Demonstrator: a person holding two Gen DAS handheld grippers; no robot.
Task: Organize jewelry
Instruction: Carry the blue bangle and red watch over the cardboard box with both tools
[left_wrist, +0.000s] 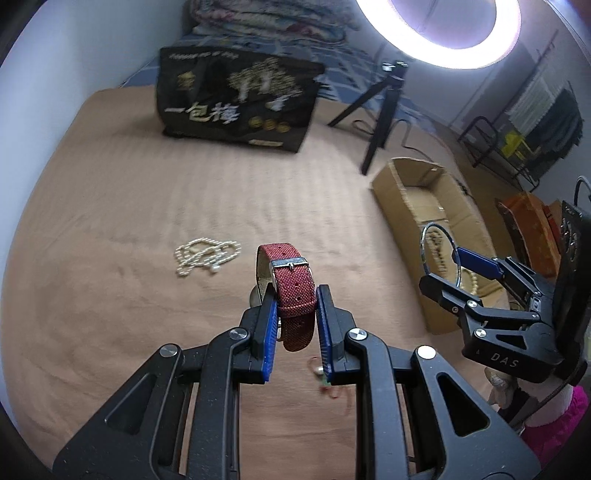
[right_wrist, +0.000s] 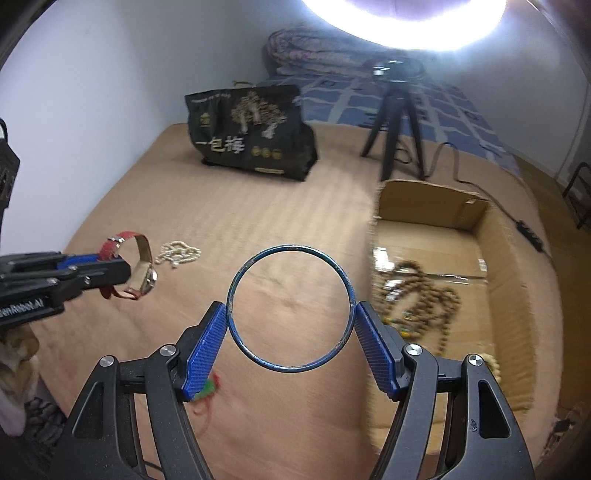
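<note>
The left gripper (left_wrist: 295, 314) is clamped on the red strap of a watch (left_wrist: 291, 288), held up off the tan blanket (left_wrist: 129, 221); the right gripper (right_wrist: 290, 332) pinches a thin blue bangle (right_wrist: 290, 308) across its width, just left of the cardboard box (right_wrist: 498, 258) holding beads; a pearl necklace (left_wrist: 205, 254) lies farther left on the blanket.

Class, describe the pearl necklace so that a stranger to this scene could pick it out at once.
Start at the tan bedspread and the black bag standing at its far end. Nearer than the bag lies the pearl necklace, a loose heap of small white beads. Unlike the brown bead strings, it lies outside the cardboard box.
</note>
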